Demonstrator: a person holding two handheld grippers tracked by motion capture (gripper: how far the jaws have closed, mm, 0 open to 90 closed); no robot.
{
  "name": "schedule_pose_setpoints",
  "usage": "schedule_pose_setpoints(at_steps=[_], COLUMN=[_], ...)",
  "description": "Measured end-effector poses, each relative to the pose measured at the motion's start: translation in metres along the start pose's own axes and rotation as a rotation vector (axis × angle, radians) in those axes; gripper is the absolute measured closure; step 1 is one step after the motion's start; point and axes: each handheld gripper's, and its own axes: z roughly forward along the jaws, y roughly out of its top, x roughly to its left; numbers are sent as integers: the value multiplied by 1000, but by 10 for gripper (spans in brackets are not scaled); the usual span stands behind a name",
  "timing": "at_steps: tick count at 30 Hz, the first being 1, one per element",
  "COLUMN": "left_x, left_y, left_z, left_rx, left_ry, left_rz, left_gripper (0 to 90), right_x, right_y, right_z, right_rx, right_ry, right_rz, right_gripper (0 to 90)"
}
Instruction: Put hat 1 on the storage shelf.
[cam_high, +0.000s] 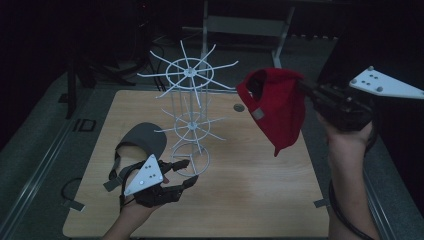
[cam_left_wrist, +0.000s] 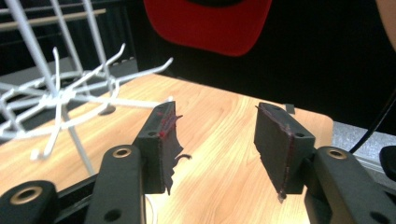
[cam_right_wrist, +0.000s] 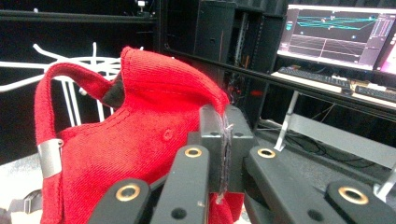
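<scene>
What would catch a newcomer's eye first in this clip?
The red cap stands out, hanging in the air at the right, pinched in the shut jaws of the right gripper. Next comes the white wire rack standing mid-table with its spokes bare. A grey cap lies on the table beside the open left gripper.

white wire rack (cam_high: 191, 107) blocks the table's middle; bare wood (cam_high: 260, 190) lies open right of it.
</scene>
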Motion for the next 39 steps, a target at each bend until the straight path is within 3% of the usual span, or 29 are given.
schedule_pose_setpoints(at_steps=[10,17,28,39], left_x=[4,9,12,17], left_y=[-20,-33,-41,-57], left_z=[-4,-7,-8,-10], left_rx=[14,17,22,47], left_ry=[25,45,56,73], left_rz=[-30,-66,-80,-100], left_gripper=[499,499,498,499], right_x=[10,14,20,21], right_y=[-2,-19,-42,-69], right_z=[22,29,28,21], right_rx=[28,59,84,80], right_ry=[28,42,108,181], right_rz=[-4,-7,-14,16], right_gripper=[890,890,888,858])
